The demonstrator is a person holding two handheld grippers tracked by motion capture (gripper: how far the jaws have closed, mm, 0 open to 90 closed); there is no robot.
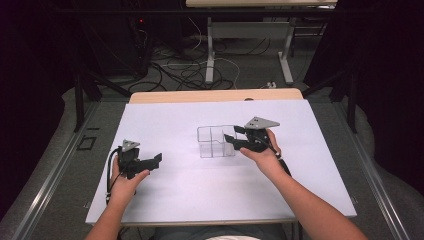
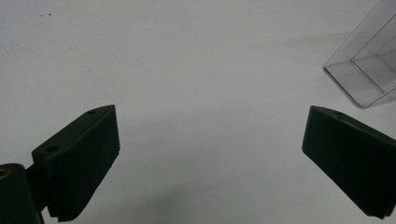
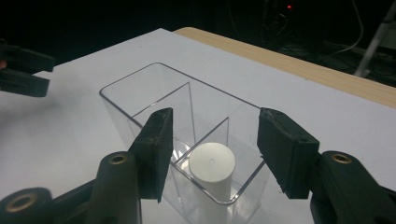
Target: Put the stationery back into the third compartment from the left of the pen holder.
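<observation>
A clear plastic box (image 1: pixel 215 141) with inner dividers stands on the white sheet near the middle of the table. In the right gripper view a white cylinder (image 3: pixel 212 164) stands upright in the compartment of the clear box (image 3: pixel 140 93) nearest the camera. My right gripper (image 3: pixel 215 128) hovers over that end with its jaws apart on either side of the cylinder's top, and the pads do not touch it. In the high view my right gripper (image 1: pixel 231 136) is at the box's right end. My left gripper (image 1: pixel 156 161) rests to the box's left. It is open, with bare sheet between its jaws (image 2: pixel 212 116).
The white sheet (image 1: pixel 175 120) covers most of the wooden table (image 1: pixel 215 95). Beyond the far edge lie floor cables (image 1: pixel 175 70) and another table's legs (image 1: pixel 210 50). A corner of the clear box (image 2: pixel 369 70) shows at the upper right of the left gripper view.
</observation>
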